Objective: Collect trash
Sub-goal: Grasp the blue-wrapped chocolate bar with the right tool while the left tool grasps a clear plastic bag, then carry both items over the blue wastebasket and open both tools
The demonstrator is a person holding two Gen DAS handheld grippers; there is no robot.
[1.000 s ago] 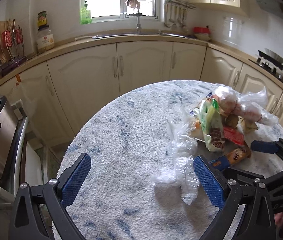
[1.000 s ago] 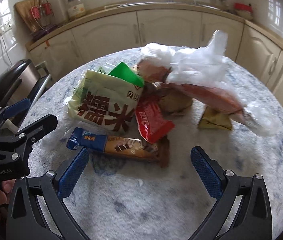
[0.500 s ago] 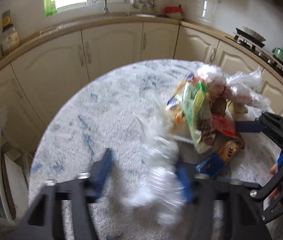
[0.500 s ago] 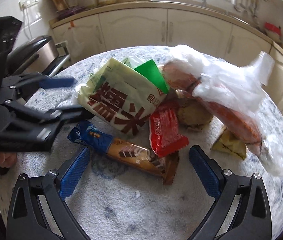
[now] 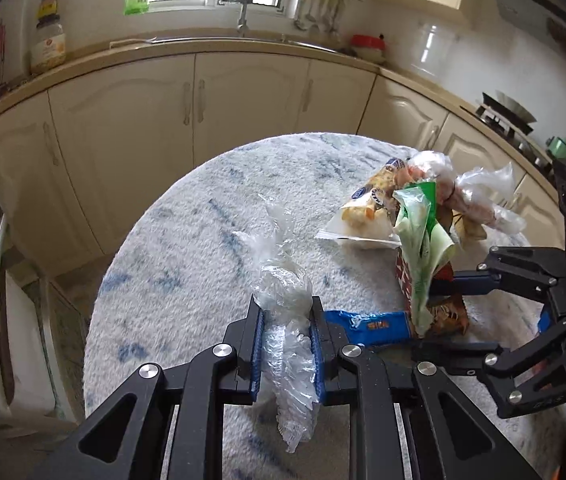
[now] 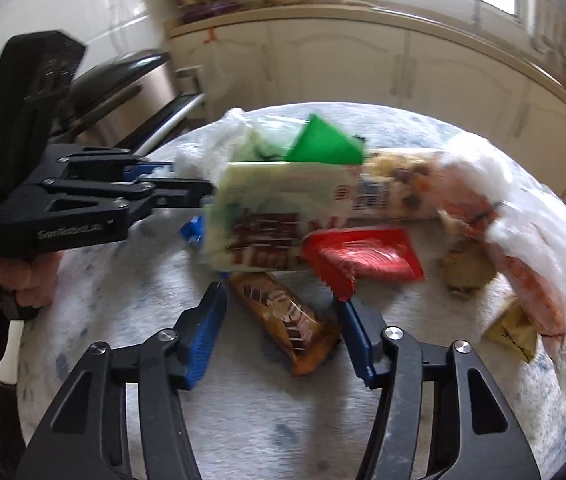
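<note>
Two grippers worked over the round table [image 5: 187, 248], which wore a fuzzy white cover flecked with blue. The left gripper [image 5: 286, 346] was clenched on a crumpled clear plastic bag [image 5: 283, 300]; its blue pads pressed the bag from both sides, with the crinkled top standing up beyond the fingers and the tail hanging below them toward the camera. In the right wrist view that same gripper [image 6: 187, 190] reached in from the left, a hand [image 6: 23, 280] wrapped round its handle.

The right gripper [image 6: 281, 334] had just been closing and stood about half shut, straddling a brown snack wrapper [image 6: 287, 322] that lay flat on the cover. The blue pads sat just beside the wrapper on either side; the blur made it impossible to tell whether they touched it, and a gap seemed to show on both sides.

Beyond it lay the rest of the trash in a loose pile: a pale green packet [image 6: 279, 216] with dark red lettering and a green flap [image 6: 325, 146], a red wrapper [image 6: 363, 260] just to its right, a clear bag of snacks [image 6: 395, 192] behind, and a white plastic bag [image 6: 523, 240] draped at the far right. Cream cabinets [image 5: 155, 128] curved round behind the table.
</note>
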